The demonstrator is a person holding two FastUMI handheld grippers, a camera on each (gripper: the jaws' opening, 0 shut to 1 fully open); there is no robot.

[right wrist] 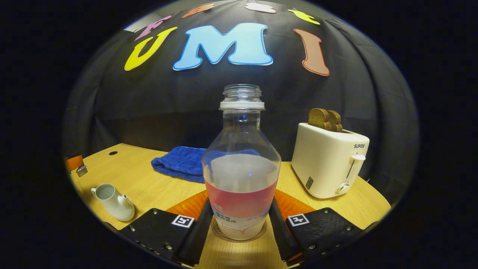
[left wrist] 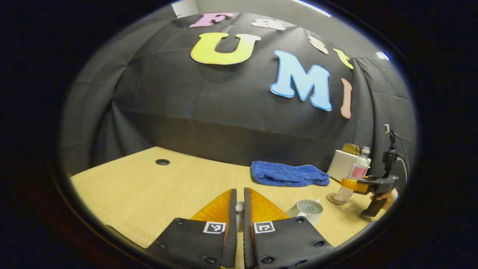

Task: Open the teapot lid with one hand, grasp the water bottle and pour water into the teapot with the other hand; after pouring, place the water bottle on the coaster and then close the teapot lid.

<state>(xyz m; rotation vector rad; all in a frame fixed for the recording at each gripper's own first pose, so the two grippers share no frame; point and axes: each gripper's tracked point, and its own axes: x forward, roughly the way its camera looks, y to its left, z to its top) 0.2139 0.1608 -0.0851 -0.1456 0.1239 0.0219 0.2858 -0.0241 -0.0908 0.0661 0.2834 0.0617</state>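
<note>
One uncapped water bottle (right wrist: 241, 164), pink-labelled, is flanked by the right gripper (right wrist: 241, 220); the left gripper (left wrist: 239, 213) is narrowed on one lid (left wrist: 239, 206).

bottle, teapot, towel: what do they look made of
Bottle: clear plastic by the look, see-through wall, threaded neck, printed label band.
Teapot: probably glazed ceramic, smooth white with a soft sheen.
Towel: blue terry-like cloth, fuzzy surface, soft folds.
</note>
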